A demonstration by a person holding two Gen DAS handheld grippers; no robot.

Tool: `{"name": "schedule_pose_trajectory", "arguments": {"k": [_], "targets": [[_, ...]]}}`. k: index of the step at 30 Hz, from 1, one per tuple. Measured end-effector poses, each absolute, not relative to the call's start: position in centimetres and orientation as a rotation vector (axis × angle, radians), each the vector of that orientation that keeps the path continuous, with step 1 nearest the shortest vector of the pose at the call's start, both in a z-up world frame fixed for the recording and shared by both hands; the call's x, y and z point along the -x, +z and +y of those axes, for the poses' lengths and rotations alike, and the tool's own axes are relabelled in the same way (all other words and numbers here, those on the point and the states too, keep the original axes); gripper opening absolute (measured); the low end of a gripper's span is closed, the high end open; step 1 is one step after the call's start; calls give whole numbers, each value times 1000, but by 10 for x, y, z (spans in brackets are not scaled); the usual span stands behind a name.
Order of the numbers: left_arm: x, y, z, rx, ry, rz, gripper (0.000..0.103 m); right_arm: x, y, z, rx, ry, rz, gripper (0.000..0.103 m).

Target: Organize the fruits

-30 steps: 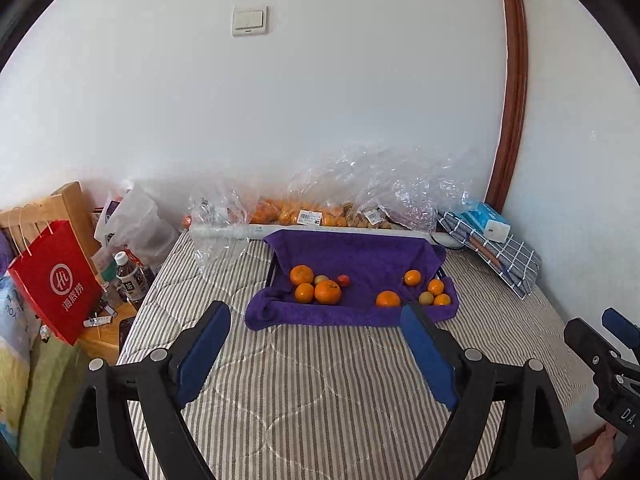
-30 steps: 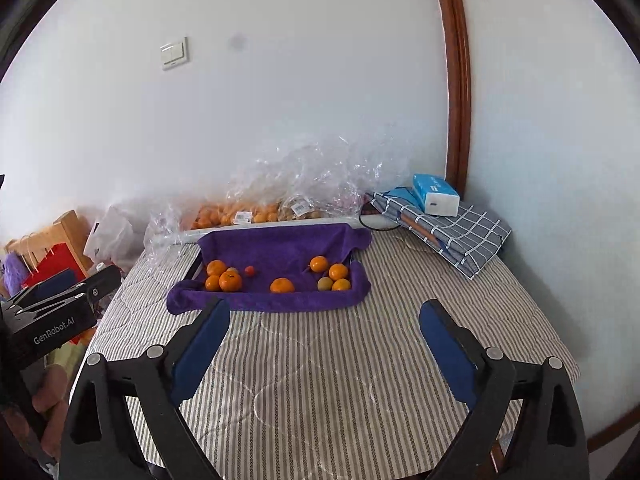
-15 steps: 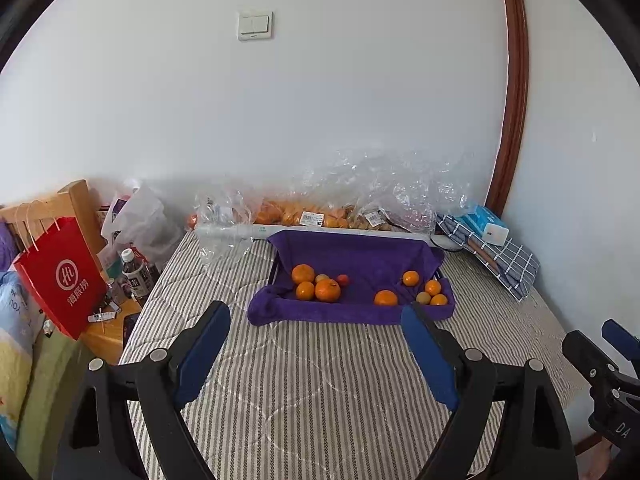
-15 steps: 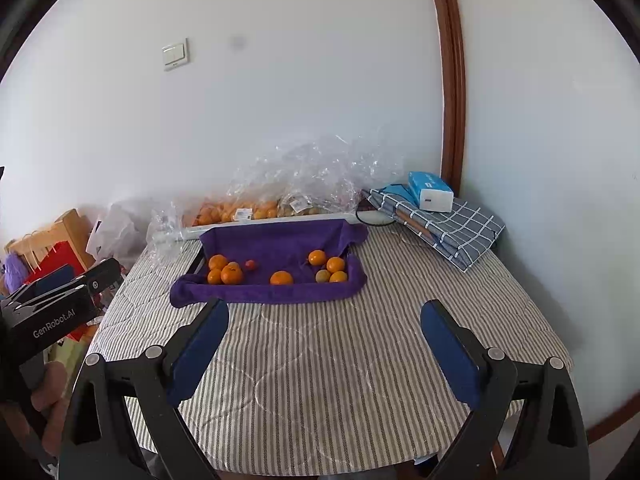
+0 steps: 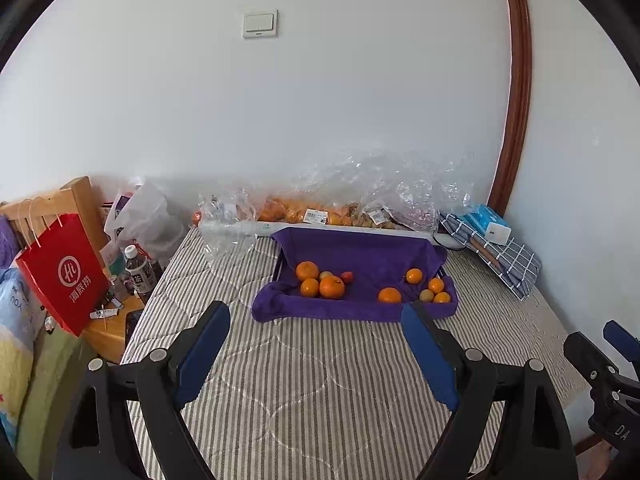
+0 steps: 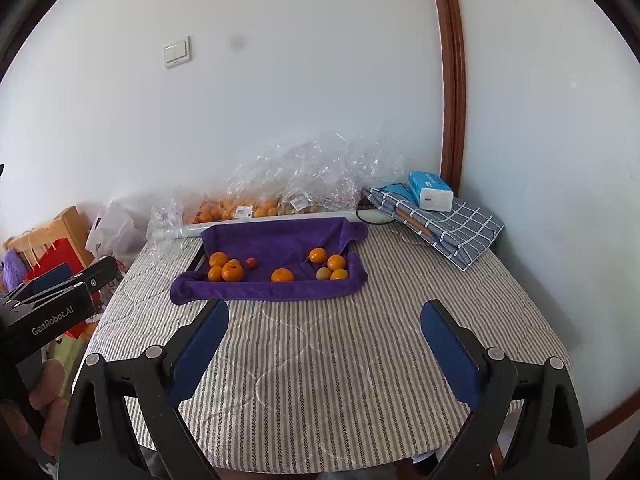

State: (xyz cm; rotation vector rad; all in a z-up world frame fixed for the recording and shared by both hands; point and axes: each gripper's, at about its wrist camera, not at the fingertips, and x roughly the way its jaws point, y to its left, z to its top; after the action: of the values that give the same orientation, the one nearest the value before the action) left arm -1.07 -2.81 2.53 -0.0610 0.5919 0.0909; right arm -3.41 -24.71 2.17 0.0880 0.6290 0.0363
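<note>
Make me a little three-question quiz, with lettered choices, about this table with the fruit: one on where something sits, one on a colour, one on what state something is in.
1. Where does the blue tissue box sit?
A. on the checked cloth by the wall corner
B. inside the purple towel
C. on the floor

2. What colour is the towel under the loose fruit?
A. green
B. purple
C. white

3. How do the right gripper fingers stand?
A. closed on an orange
B. closed on nothing
C. spread apart, holding nothing

Answers:
1 A, the box rests on the folded checked cloth at the far right of the table.
2 B, the oranges lie on purple fabric.
3 C, only striped table cover shows between the two blue pads.
</note>
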Motion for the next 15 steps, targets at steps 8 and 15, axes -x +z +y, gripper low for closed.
{"name": "schedule_pose_trajectory", "arguments": {"k": [8,15], "targets": [[11,25,-30,64,99,592,87,36,21,-245,-90,36,630,96],[13,25,-29,65,98,592,88,36,20,-245,-95,35,633,96]]}}
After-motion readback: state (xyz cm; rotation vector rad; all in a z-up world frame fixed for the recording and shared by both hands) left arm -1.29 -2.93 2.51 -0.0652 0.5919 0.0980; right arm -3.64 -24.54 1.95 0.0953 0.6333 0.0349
